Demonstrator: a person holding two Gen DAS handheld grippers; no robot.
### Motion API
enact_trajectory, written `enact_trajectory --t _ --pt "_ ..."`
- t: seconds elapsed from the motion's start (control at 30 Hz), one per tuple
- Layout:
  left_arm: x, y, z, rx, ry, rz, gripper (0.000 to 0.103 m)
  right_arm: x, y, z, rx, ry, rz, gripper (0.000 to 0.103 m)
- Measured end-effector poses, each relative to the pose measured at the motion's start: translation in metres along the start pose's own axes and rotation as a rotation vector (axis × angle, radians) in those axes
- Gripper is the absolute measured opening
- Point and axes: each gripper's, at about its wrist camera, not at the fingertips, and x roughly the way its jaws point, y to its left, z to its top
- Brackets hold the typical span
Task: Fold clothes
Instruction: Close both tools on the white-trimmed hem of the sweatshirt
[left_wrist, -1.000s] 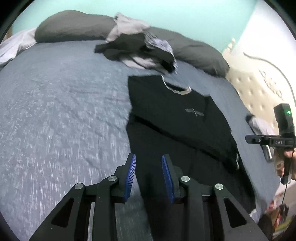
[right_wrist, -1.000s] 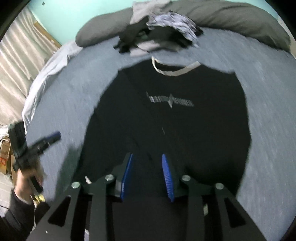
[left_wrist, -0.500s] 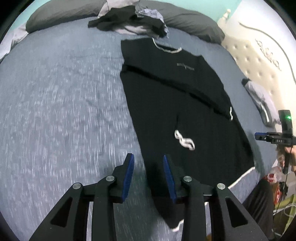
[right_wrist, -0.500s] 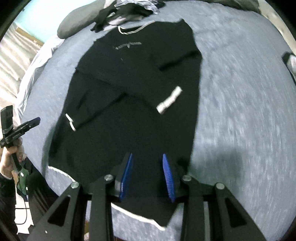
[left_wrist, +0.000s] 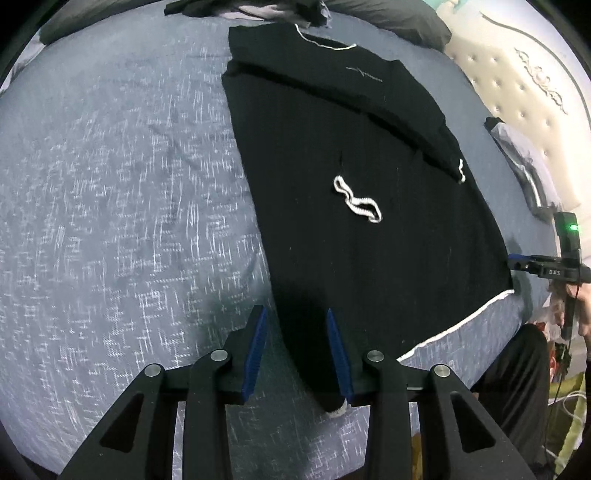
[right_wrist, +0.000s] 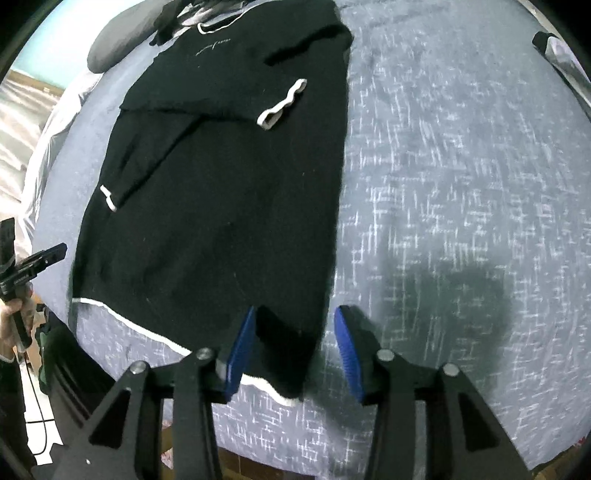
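A black long-sleeved shirt with white trim (left_wrist: 369, 192) lies flat on the grey-blue bed, both sleeves folded in over the body, white cuffs (left_wrist: 356, 199) showing. It also shows in the right wrist view (right_wrist: 229, 192). My left gripper (left_wrist: 297, 354) is open, its blue fingers straddling the shirt's lower left hem corner. My right gripper (right_wrist: 293, 350) is open, its fingers straddling the lower right hem corner (right_wrist: 291, 384). Neither jaw is closed on the cloth.
A heap of other clothes (left_wrist: 251, 7) and dark pillows (left_wrist: 406, 22) lie at the head of the bed. A tufted headboard (left_wrist: 517, 85) stands at right with a folded garment (left_wrist: 524, 155) near it. The bed's near edge runs just under both grippers.
Both grippers have drawn back from the shirt's middle to its bottom hem corners, one on each side. The shirt has not moved. The right jaws have spread wider.
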Motion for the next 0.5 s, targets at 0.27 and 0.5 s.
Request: enact_trajectory --t 0.27,0.5 --pt "0.013 -0.003 -0.009 -0.005 0.033 -0.005 0.037 0.009 0.003 -0.004 0.011 0.022 0.019 0.045" --pt "0.025 -0.005 -0.015 -0.004 0.063 -0.019 0.037 0.011 0.001 -0.006 0.020 0.033 0.025 0.045"
